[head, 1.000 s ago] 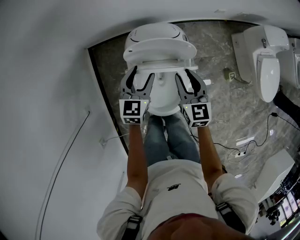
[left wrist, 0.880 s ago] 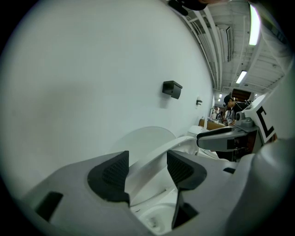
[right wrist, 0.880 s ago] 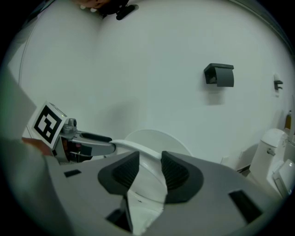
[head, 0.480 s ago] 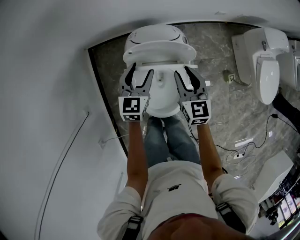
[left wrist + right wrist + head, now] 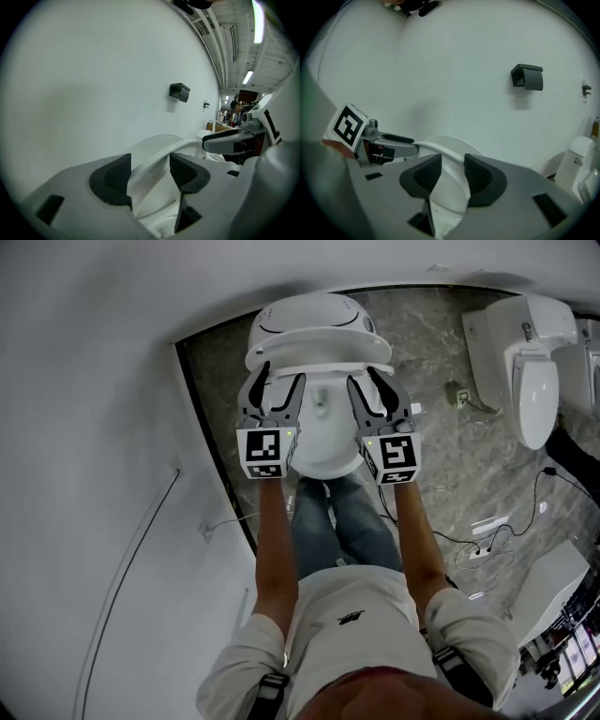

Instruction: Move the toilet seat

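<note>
Right gripper (image 5: 452, 168) is pinching the toilet seat (image 5: 319, 351): in the right gripper view the white rim fills the gap between its dark pads. Left gripper (image 5: 150, 173) has its jaws spread wide with the seat's rim passing between them, and some room shows beside the rim. In the head view both grippers sit side by side at upper centre, pointing away from the person and slightly down. The marker cubes face the camera, and both forearms (image 5: 272, 540) are stretched out nearly parallel.

The seat is lifted off the bowl (image 5: 323, 442) and tilted up toward the rounded lid (image 5: 309, 313) just behind it. One gripper is on each side limb of the ring.

To the left of the frame, a plain white wall (image 5: 94, 427) runs close along the toilet, and a dark strip (image 5: 211, 446) marks where it meets the floor. The left gripper is near that wall. To the right, grey stone floor (image 5: 441, 427) lies open as far as a second toilet (image 5: 525, 362) at upper right, well apart. Cables (image 5: 487, 540) trail across the floor at right of centre. A black holder (image 5: 527, 76) is mounted on the wall beyond the lid.
</note>
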